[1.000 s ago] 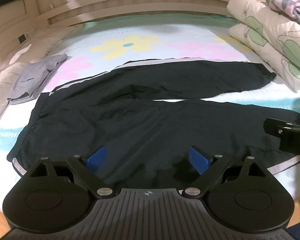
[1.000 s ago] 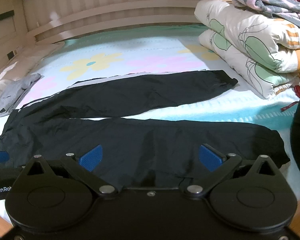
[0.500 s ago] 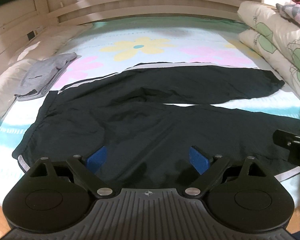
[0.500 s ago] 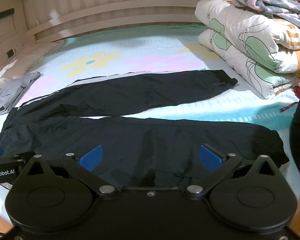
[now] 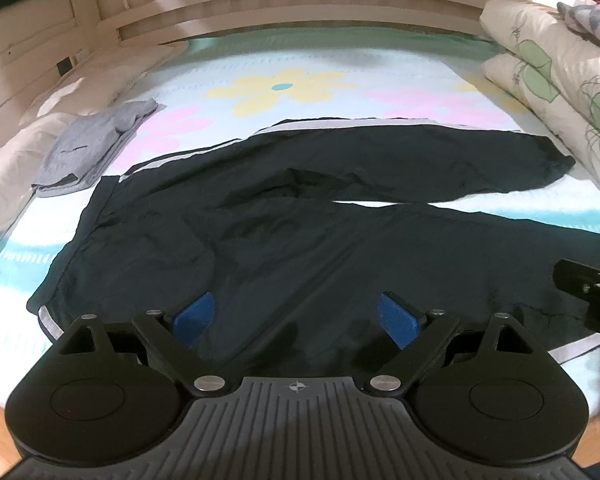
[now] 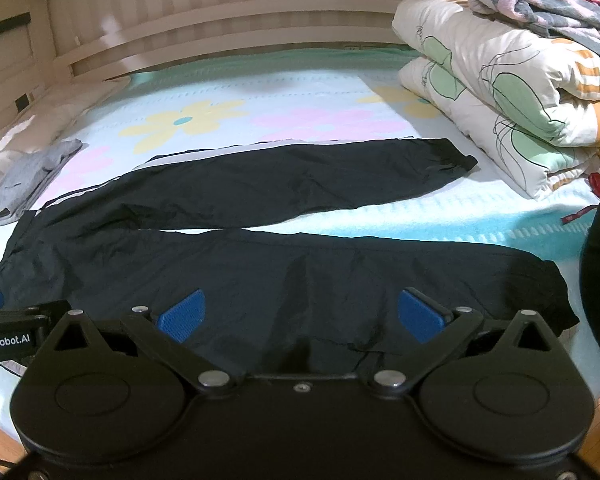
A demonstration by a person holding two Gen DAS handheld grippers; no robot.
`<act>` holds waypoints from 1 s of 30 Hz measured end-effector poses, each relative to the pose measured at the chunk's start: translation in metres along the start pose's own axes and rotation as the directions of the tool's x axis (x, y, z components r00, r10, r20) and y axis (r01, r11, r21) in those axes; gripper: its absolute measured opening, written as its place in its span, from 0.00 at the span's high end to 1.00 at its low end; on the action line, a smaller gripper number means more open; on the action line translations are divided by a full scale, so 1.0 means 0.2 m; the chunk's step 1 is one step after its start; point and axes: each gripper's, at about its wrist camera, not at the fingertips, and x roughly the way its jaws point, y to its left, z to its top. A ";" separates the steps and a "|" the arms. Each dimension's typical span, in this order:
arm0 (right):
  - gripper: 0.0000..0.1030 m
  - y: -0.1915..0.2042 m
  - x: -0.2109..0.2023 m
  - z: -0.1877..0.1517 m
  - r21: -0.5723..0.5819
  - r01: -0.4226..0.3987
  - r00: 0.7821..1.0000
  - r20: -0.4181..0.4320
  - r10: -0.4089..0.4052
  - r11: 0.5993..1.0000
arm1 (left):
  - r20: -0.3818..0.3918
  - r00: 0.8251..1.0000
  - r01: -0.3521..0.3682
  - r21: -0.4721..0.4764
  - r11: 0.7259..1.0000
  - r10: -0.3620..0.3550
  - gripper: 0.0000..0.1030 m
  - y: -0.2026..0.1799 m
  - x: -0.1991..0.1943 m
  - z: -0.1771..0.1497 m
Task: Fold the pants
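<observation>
On the bed [image 5: 340, 64], with the black pants [image 5: 300, 240] spread flat beneath my wide-open, empty left gripper [image 5: 296, 316] and right gripper [image 6: 300, 316], I feared pinching only one slippery layer.

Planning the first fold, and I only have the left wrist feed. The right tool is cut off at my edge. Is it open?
Observer: Yes. The right tool is open over the pants, pads wide apart, gripping nothing.
Operator: Near leg's cuff? It's off my frame.
Observer: The near cuff lies flat on the bed, close to the near edge.
Operator: Anything loose close to it?
Observer: A red strap lies on the sheet beyond it, beside the folded quilt.
</observation>
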 end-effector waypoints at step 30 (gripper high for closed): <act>0.00 0.05 -0.07 0.00 -0.026 -0.039 0.998 0.050 0.040 0.999 | 0.009 1.000 0.028 -0.041 0.999 -0.028 0.14 0.04 -0.06 0.01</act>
